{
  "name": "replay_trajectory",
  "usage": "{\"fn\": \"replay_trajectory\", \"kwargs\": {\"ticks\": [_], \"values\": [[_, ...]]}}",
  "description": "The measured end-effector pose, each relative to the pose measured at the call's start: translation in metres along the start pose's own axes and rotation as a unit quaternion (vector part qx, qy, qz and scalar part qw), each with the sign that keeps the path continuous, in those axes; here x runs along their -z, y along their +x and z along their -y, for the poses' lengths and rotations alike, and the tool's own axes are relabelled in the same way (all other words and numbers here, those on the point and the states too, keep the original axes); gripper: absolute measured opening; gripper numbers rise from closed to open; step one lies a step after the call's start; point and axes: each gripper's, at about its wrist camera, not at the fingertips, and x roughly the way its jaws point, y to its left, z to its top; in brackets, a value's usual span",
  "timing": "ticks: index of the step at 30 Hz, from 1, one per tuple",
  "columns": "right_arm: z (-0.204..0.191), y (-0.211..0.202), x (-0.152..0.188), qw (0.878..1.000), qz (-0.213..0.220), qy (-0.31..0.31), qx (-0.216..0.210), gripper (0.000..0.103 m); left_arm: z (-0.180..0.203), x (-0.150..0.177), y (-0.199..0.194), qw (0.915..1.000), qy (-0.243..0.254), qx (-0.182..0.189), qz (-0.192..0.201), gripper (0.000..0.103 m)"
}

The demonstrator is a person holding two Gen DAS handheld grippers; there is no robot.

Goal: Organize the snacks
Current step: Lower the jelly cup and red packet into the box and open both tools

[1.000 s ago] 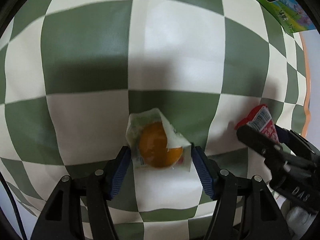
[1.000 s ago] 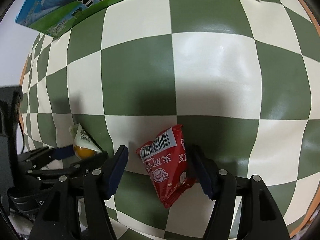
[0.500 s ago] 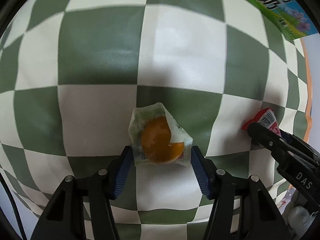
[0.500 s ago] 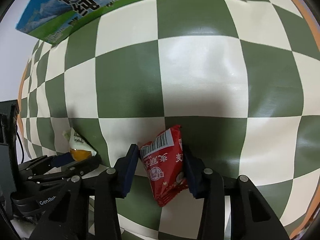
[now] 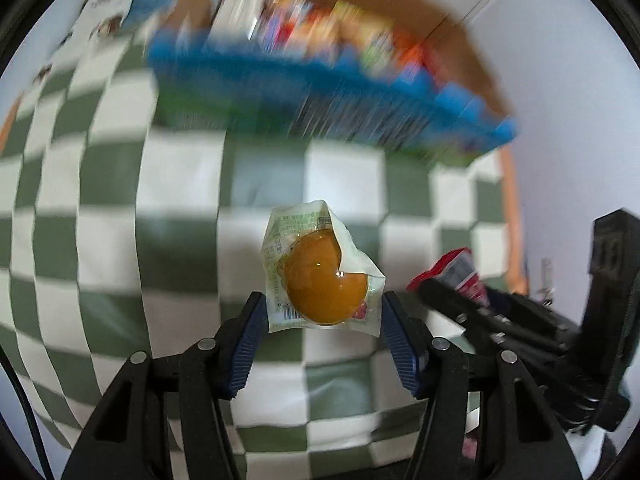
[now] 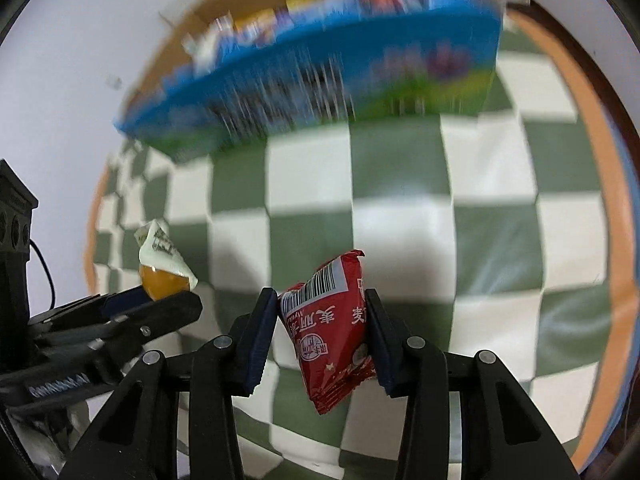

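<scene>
My left gripper [image 5: 323, 322] is shut on a clear packet with an orange jelly [image 5: 323, 283] and holds it lifted above the checked cloth. My right gripper [image 6: 320, 326] is shut on a red snack packet [image 6: 334, 330] with a barcode, also lifted. In the left wrist view the red packet [image 5: 460, 274] and the right gripper show at the right. In the right wrist view the jelly packet [image 6: 162, 270] and the left gripper show at the left. A blue and green carton box [image 5: 320, 96] holding several snack packs stands at the far side; it also shows in the right wrist view [image 6: 320, 80], blurred.
The table carries a green and white checked cloth [image 6: 440, 240] with an orange rim [image 6: 616, 280]. A white wall lies behind the box. A black device [image 5: 612, 256] stands at the right of the left wrist view.
Both grippers have lifted their packets off the cloth and tilted up toward the box. The right gripper closed on the red packet. The snack box has come into view.
</scene>
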Motion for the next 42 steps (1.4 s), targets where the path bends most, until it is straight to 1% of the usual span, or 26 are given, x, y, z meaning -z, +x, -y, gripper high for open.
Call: {"fn": "replay_trajectory", "kwargs": {"ticks": [2, 5, 6, 7, 8, 9, 12, 13, 16, 18, 19, 20, 21, 22, 23, 25, 27, 32, 37, 39, 42], "values": [[-0.004, -0.023, -0.020, 1.000, 0.026, -0.004, -0.006, 0.046, 0.009, -0.024, -0.024, 0.9994, 0.020, 0.003, 0.028, 0.056], [-0.012, -0.064, -0.060, 0.997, 0.073, -0.015, -0.015, 0.046, 0.014, -0.061, -0.047, 0.9978, 0.037, -0.005, 0.054, 0.056], [-0.016, -0.072, -0.073, 0.996, 0.084, -0.020, -0.013, 0.046, 0.015, -0.075, -0.053, 0.9970, 0.045, -0.014, 0.061, 0.056], [-0.021, -0.081, -0.090, 0.995, 0.096, -0.030, -0.004, 0.046, 0.021, -0.085, -0.051, 0.9963, 0.052, -0.024, 0.064, 0.056], [-0.026, -0.083, -0.100, 0.994, 0.102, -0.035, 0.002, 0.046, 0.019, -0.098, -0.051, 0.9954, 0.056, -0.039, 0.067, 0.056], [-0.027, -0.087, -0.117, 0.993, 0.110, -0.042, 0.012, 0.046, 0.014, -0.109, -0.049, 0.9947, 0.057, -0.054, 0.066, 0.056], [-0.025, -0.079, -0.152, 0.992, 0.109, -0.045, 0.040, 0.046, -0.001, -0.141, -0.035, 0.9941, 0.047, -0.084, 0.050, 0.056], [-0.020, -0.073, -0.163, 0.992, 0.103, -0.045, 0.053, 0.046, -0.006, -0.147, -0.031, 0.9932, 0.046, -0.096, 0.046, 0.056], [-0.003, -0.059, -0.184, 0.993, 0.081, -0.035, 0.074, 0.046, -0.022, -0.161, -0.013, 0.9899, 0.044, -0.131, 0.028, 0.057], [0.008, -0.044, -0.192, 0.993, 0.060, -0.027, 0.094, 0.047, -0.034, -0.166, 0.004, 0.9893, 0.040, -0.140, 0.009, 0.058], [0.016, -0.036, -0.196, 0.994, 0.044, -0.015, 0.098, 0.060, -0.038, -0.167, 0.011, 0.9895, 0.034, -0.141, 0.003, 0.058], [0.021, -0.029, -0.196, 0.994, 0.039, -0.005, 0.100, 0.073, -0.043, -0.168, 0.015, 0.9897, 0.025, -0.141, 0.000, 0.058], [0.026, -0.024, -0.198, 0.994, 0.029, 0.004, 0.106, 0.096, -0.046, -0.169, 0.018, 0.9902, 0.017, -0.138, -0.002, 0.058], [0.030, -0.020, -0.199, 0.994, 0.023, 0.010, 0.105, 0.097, -0.048, -0.171, 0.024, 0.9914, 0.011, -0.130, -0.006, 0.064], [0.032, -0.019, -0.192, 0.994, 0.022, 0.014, 0.103, 0.097, -0.049, -0.172, 0.027, 0.9929, 0.004, -0.119, -0.011, 0.069], [0.032, -0.017, -0.191, 0.995, 0.021, 0.016, 0.101, 0.097, -0.047, -0.172, 0.028, 0.9938, 0.000, -0.111, -0.009, 0.084], [0.030, -0.015, -0.190, 0.994, 0.017, 0.012, 0.109, 0.098, -0.041, -0.173, 0.029, 0.9937, 0.000, -0.112, -0.010, 0.089], [0.020, -0.013, -0.191, 0.992, 0.018, -0.001, 0.122, 0.098, -0.028, -0.171, 0.032, 0.9933, -0.003, -0.116, -0.006, 0.089], [0.012, -0.010, -0.190, 0.990, 0.024, -0.012, 0.137, 0.099, -0.018, -0.167, 0.038, 0.9906, 0.000, -0.137, 0.003, 0.089], [0.010, -0.009, -0.190, 0.988, 0.030, -0.012, 0.150, 0.099, -0.015, -0.167, 0.038, 0.9895, 0.001, -0.144, 0.011, 0.089], [0.009, -0.011, -0.188, 0.987, 0.039, -0.010, 0.158, 0.099, -0.012, -0.166, 0.033, 0.9888, -0.003, -0.146, 0.030, 0.089]]}}
